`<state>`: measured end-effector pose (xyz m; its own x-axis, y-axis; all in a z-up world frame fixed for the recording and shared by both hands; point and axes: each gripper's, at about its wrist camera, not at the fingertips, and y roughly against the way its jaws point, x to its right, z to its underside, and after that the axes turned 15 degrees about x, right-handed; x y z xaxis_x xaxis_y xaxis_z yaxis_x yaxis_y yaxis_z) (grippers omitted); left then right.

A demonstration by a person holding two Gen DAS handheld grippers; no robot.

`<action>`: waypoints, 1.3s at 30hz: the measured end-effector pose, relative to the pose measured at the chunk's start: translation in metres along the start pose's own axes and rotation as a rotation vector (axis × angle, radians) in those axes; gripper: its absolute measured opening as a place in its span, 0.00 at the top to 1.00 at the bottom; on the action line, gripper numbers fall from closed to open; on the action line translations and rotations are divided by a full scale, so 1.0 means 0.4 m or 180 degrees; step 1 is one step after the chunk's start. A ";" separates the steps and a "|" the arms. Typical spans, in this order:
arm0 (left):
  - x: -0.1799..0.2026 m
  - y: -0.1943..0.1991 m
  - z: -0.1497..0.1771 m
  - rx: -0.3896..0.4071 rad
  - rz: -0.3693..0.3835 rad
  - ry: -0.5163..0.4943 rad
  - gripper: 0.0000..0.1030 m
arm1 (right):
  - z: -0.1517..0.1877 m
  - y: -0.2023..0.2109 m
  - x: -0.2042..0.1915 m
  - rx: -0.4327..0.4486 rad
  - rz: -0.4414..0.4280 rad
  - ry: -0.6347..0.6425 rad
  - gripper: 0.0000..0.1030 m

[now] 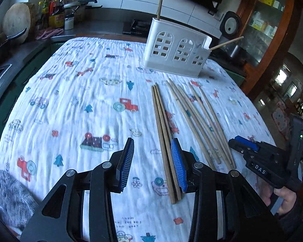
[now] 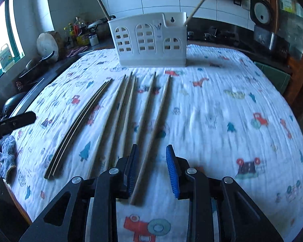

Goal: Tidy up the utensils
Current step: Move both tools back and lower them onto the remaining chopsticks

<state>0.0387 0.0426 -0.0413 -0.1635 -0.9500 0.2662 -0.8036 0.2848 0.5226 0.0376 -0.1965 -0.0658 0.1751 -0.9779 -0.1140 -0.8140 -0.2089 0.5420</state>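
Note:
A white utensil holder [image 1: 174, 50] [image 2: 151, 42] stands at the far side of the table, with one chopstick [image 1: 161, 0] at its left end and one [image 1: 226, 43] at its right. A dark chopstick pair [image 1: 164, 139] [image 2: 78, 125] and several light chopsticks [image 1: 200, 121] [image 2: 129, 109] lie on the cloth. My left gripper [image 1: 153, 161] is open, its right pad beside the dark pair. My right gripper [image 2: 152, 171] is open around the rightmost light chopstick [image 2: 151, 141]; it also shows in the left wrist view [image 1: 268, 157].
A patterned white cloth [image 1: 70, 111] covers the table. A counter at the left holds bottles [image 1: 54, 10], a round board [image 1: 18, 20] and pans. A wooden cabinet [image 1: 268, 30] stands at the right. A grey glove [image 2: 8, 159] lies at the near left edge.

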 end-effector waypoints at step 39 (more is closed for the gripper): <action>0.030 -0.071 0.088 -0.0406 0.0187 0.0159 0.92 | 0.036 0.007 -0.008 -0.0115 0.0000 -0.0055 0.90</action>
<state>0.0396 0.0186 -0.0813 -0.1769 -0.9245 0.3377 -0.7136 0.3568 0.6029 0.0265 -0.1939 -0.0759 0.1652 -0.9779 -0.1282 -0.7935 -0.2090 0.5716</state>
